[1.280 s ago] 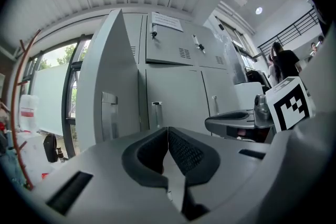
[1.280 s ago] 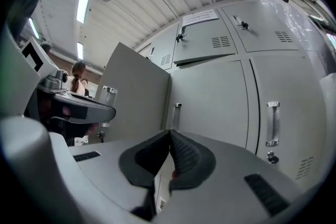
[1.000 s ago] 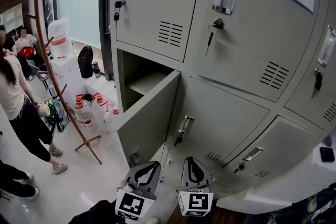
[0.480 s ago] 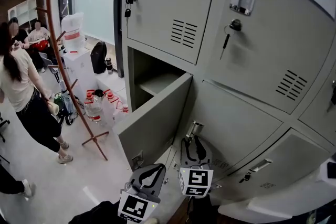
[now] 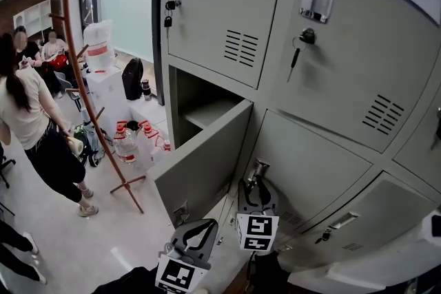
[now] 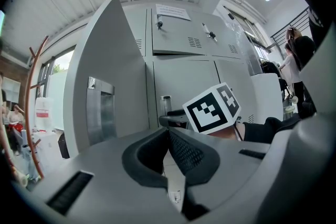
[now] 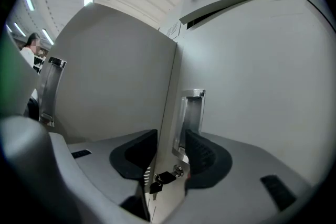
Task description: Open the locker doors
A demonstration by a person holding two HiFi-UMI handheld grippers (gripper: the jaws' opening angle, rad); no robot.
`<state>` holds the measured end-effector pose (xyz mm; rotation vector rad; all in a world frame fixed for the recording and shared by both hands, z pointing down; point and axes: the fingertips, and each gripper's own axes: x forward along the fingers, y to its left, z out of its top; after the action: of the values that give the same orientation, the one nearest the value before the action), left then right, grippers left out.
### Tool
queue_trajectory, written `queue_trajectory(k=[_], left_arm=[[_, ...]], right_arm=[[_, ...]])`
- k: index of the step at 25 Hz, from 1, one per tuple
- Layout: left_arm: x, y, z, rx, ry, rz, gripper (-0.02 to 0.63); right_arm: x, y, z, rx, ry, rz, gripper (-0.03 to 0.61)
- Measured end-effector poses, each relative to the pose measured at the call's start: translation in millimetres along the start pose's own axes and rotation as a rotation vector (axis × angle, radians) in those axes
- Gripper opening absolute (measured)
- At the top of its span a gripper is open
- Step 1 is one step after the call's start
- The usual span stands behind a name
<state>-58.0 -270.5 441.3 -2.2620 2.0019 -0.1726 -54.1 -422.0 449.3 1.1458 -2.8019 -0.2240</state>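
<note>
Grey steel lockers fill the head view. One door [image 5: 207, 162] at the left column stands swung open, showing an empty compartment [image 5: 200, 107]. My right gripper [image 5: 253, 191] is at the handle [image 5: 258, 169] of the neighbouring lower door [image 5: 310, 169]. In the right gripper view its jaws [image 7: 170, 152] have just been opening and straddle that door's edge by the handle [image 7: 191, 110] and key [image 7: 157, 180], with a gap at the left pad. My left gripper [image 5: 198, 234] hangs lower left, shut and empty [image 6: 168, 136], beside the open door [image 6: 110, 71].
A person [image 5: 34, 127] stands at the left by a red coat stand [image 5: 89, 107], with water bottles [image 5: 134, 141] on the floor. Upper lockers carry keys [image 5: 296, 55] [image 5: 167, 14]. Another closed locker [image 5: 386, 210] sits lower right.
My right gripper has moved forward to the lower door's handle and its jaws have spread around the door edge. The left gripper has stayed low and shut.
</note>
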Motion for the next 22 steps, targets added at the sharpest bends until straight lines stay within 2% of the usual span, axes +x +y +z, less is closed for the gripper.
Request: queue_trajectory(k=[16, 22], left_arm=[[-9, 4, -3, -0.009, 0.003, 0.029, 0.023], [-12, 4, -5, -0.015, 0.007, 0.037, 0.023]], right_arm=[[14, 1, -5, 0.036, 0.025, -0.023, 0.164], [13, -6, -5, 0.053, 0.027, -0.06, 0.125]])
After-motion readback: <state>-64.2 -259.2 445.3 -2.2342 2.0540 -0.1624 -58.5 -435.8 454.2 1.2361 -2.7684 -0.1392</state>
